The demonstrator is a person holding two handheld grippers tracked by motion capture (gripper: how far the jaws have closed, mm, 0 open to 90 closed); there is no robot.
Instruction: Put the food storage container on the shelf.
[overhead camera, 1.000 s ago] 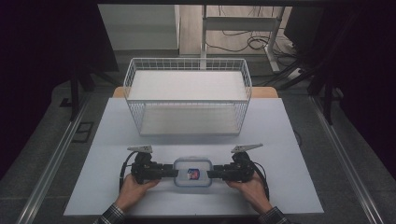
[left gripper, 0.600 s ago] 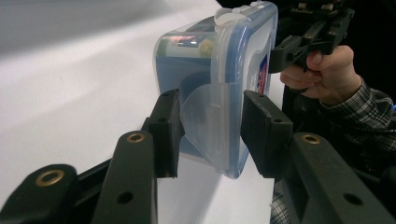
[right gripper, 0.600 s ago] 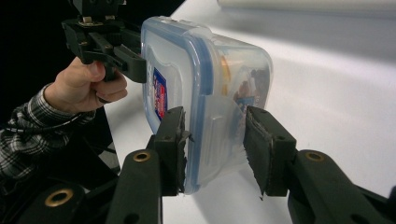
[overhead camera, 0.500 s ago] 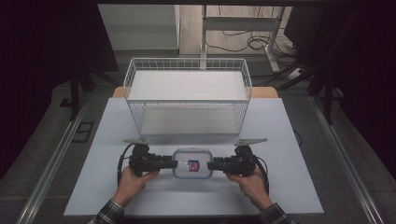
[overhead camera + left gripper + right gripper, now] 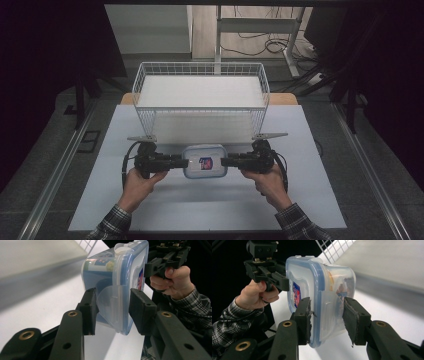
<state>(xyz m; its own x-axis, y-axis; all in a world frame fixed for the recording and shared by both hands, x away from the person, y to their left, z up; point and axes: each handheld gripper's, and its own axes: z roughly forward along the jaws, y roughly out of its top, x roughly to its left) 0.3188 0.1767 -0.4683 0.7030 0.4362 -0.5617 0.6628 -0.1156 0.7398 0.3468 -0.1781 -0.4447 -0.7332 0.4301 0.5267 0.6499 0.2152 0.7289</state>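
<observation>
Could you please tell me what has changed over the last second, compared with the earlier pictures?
The plastic container, gripped at its two ends by the left claw and the right claw, has moved away from the person toward the wire basket, both hands travelling with it. Its shadow on the white table suggests it is lifted. The grip at both ends is unchanged, and the basket stayed where it was.

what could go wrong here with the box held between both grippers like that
The lidded plastic container is carried only by its end clips, pinched by the left gripper and the right gripper. A clip could flip open or slide out, dropping it. The wire basket stands just ahead, so the container might catch the rim if not raised enough.
</observation>
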